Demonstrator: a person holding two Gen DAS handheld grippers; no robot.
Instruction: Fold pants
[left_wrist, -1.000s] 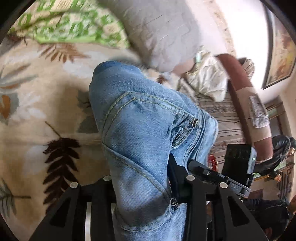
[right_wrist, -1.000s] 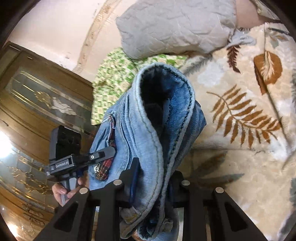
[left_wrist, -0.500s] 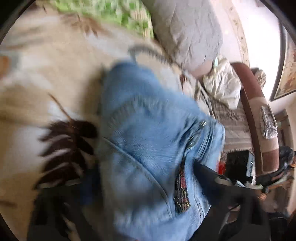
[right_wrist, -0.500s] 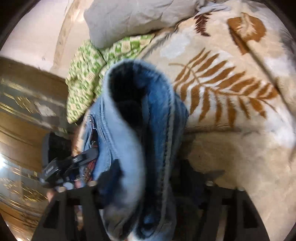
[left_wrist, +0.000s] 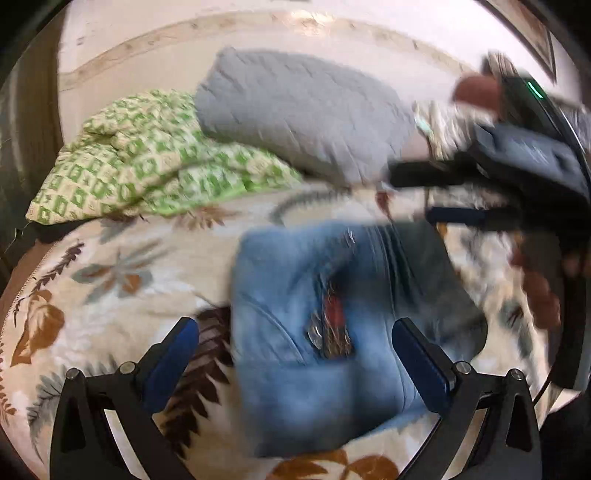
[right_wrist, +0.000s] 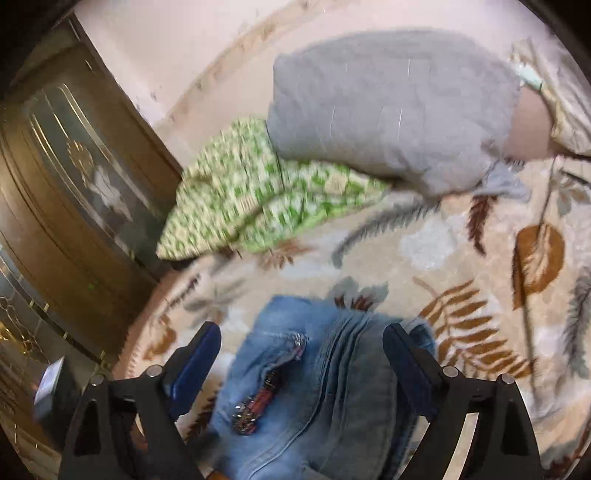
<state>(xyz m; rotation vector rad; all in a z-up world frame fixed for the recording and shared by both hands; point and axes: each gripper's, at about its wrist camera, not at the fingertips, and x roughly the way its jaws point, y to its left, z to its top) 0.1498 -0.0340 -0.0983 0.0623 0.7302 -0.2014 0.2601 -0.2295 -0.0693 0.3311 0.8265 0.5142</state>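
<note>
1. Now we are looking down along both sets of fingers at one pair of pants (left_wrist: 314, 332), blue denim, lying in a compact bundle on the leaf-patterned blanket (left_wrist: 92, 295).
2. We are holding the left gripper (left_wrist: 295, 354) with its jaws spread as wide as they go; they have just been opening, and the bundle is lying beyond and between the two blue pads (left_wrist: 173, 350), which are not pressing on it.
3. We are holding the right gripper (right_wrist: 301, 354) wide open too; its jaws have just been opening further, and the denim is sitting between and below the fingers with no pad gripping it.
4. We are judging the fold as nearly or fully done: the pants are doubled over into a short thick stack, with the zipper fly and a strip of red lining showing on top, and both grippers are letting go.
5. We are seeing little left to do, perhaps a squaring or pressing flat, since the right edge of the stack is bulging; blur is keeping us from reading the layers exactly.
6. We are counting, beyond the fingertips: one grey quilted pillow (right_wrist: 388, 110), one green-checked cloth (right_wrist: 251, 199) tucked beside it, one blanket under everything, one pair of pants, two grippers.
7. We are also seeing, left of the right fingers, one wooden cabinet (right_wrist: 74, 177).
</note>
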